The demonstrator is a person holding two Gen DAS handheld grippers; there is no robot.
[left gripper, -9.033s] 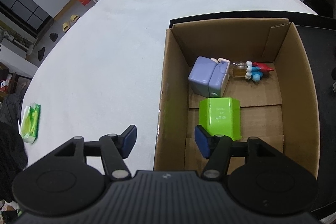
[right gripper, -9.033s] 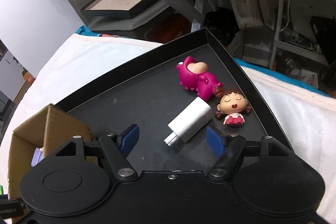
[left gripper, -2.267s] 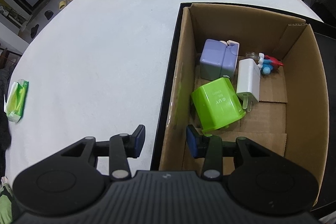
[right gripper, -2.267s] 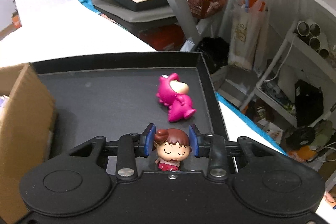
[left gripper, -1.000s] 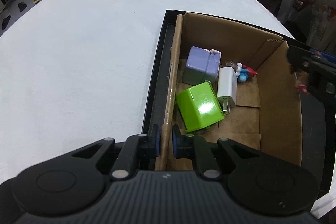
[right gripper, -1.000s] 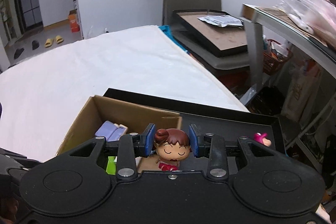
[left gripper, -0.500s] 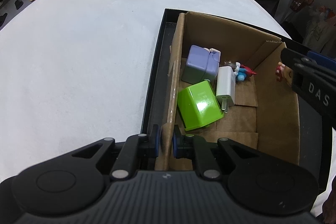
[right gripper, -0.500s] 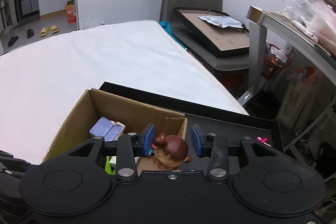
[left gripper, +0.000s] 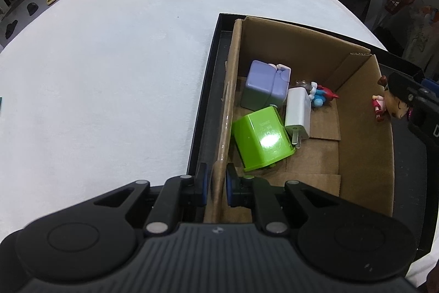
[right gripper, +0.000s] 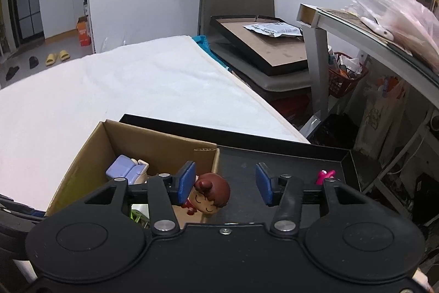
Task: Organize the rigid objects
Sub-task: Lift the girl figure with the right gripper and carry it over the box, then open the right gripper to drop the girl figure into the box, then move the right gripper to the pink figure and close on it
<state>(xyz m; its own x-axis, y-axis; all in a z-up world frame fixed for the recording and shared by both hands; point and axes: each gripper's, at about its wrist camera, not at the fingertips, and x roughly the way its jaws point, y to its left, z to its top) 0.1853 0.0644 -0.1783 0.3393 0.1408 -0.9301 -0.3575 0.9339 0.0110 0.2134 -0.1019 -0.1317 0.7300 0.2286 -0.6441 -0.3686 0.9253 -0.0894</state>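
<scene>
While the left gripper (left gripper: 214, 184) is clamping the cardboard box (left gripper: 362, 144) wall, the right gripper (right gripper: 223, 187) is opening — the doll figurine (right gripper: 210, 194), seemingly light, hard and smooth, is tipping free; its round head offers the best hold.

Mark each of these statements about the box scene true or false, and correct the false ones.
1. The left gripper is clamped on the cardboard box wall. True.
2. The doll figure is pinched firmly between both right gripper pads. False: the jaws are opening; it touches only one pad and tips over.
3. The green block lies inside the box. True.
4. The white charger lies on the black tray. False: it is in the box, beside the green block.
5. The pink toy is in the box. False: it is on the tray.
</scene>
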